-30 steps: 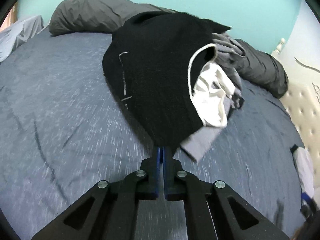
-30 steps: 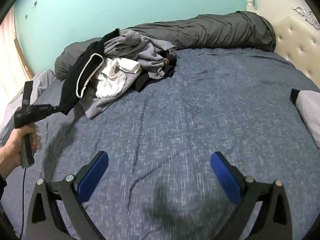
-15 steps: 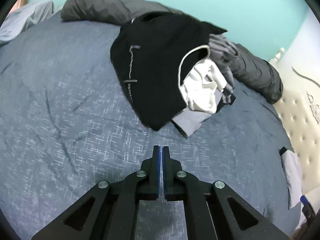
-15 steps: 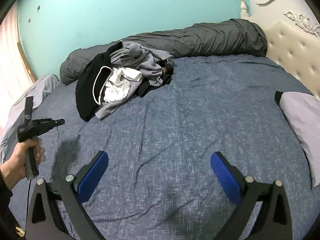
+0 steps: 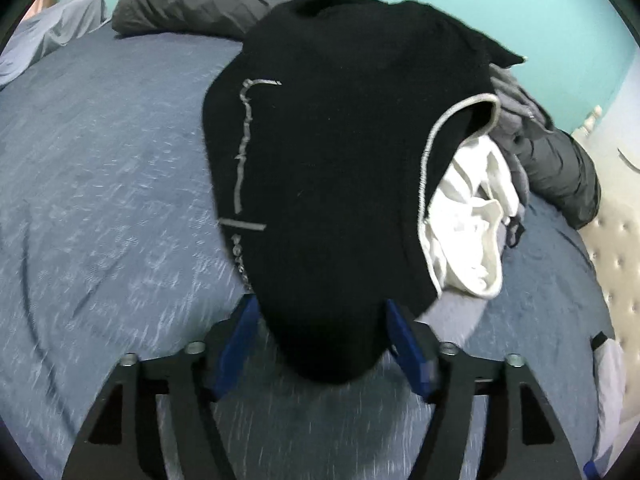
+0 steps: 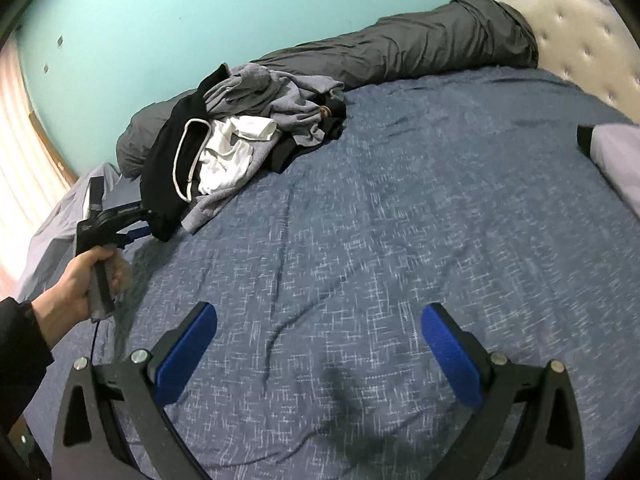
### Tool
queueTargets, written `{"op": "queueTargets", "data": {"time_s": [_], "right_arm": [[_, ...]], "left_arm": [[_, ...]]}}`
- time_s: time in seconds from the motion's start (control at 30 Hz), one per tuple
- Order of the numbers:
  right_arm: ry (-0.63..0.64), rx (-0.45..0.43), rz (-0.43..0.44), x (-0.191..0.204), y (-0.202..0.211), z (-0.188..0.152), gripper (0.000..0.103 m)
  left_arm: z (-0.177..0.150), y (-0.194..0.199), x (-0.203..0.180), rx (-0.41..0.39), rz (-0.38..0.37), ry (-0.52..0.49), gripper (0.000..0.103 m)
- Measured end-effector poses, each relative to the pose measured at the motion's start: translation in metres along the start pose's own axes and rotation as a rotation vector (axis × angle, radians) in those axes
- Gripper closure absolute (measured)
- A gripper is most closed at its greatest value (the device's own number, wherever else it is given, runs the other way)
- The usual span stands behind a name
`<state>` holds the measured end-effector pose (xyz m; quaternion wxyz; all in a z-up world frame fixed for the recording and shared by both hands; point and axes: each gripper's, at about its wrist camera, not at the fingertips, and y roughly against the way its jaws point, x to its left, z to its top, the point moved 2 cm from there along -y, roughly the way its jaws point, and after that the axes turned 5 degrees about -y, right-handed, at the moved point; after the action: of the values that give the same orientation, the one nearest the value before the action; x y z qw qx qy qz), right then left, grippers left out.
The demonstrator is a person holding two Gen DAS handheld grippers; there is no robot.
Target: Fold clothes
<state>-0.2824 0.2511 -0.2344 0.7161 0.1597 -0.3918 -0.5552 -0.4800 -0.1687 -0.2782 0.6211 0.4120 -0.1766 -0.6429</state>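
Clothes [image 6: 244,152] are heaped on the far left part of a bed [image 6: 400,240] covered with a blue sheet, against a rolled grey duvet [image 6: 420,48] that is laid along a teal wall [image 6: 200,12]. A black garment [image 5: 340,168] with a pale-trimmed edge is draped over the near side of the heap; a white garment [image 5: 472,224] is tucked beside it, and grey garments [image 6: 276,96] are piled behind.

In the left wrist view, the left gripper [image 5: 320,336] is seen at the lower tip of the black garment. Its jaws have just been opening and are now spread wide. The garment's tip is seen between the blue pads [image 5: 236,344], but it is not pressed by them. In the right wrist view the same gripper is held in a hand [image 6: 80,284] with a dark sleeve [image 6: 20,344], close to the near corner of the heap.

The right gripper [image 6: 320,356] is held over bare sheet, well apart from the heap. Its jaws are spread wide and nothing is held between them. A pillow [image 6: 616,160] is seen at the right edge of the bed, near a tufted headboard [image 6: 592,36].
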Motion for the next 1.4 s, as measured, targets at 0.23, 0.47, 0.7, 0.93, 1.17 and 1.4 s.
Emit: {"op": "queueTargets", "data": {"time_s": [0.23, 0.47, 0.7, 0.93, 1.17, 1.4], "right_arm": [[-0.055, -0.015, 0.018, -0.012, -0.005, -0.003, 0.0], [-0.048, -0.024, 0.001, -0.014, -0.004, -0.002, 0.0], [-0.052, -0.026, -0.017, -0.006, 0.01, 0.001, 0.0], [-0.022, -0.046, -0.011, 0.015, 0.042, 0.008, 0.0], [0.042, -0.053, -0.017, 0.039, 0.082, 0.008, 0.0], [0.074, -0.02, -0.034, 0.051, 0.11, -0.005, 0.0]], "left_arm": [[0.01, -0.021, -0.002, -0.017, -0.063, 0.011, 0.054], [0.01, -0.01, -0.015, -0.03, -0.063, -0.046, 0.086], [-0.011, 0.036, -0.013, -0.035, -0.072, -0.094, 0.09], [-0.054, 0.08, -0.012, 0.008, -0.099, -0.116, 0.091], [-0.121, 0.133, -0.013, 0.026, -0.128, -0.128, 0.091], [-0.177, 0.183, -0.014, 0.019, -0.176, -0.103, 0.096]]}}
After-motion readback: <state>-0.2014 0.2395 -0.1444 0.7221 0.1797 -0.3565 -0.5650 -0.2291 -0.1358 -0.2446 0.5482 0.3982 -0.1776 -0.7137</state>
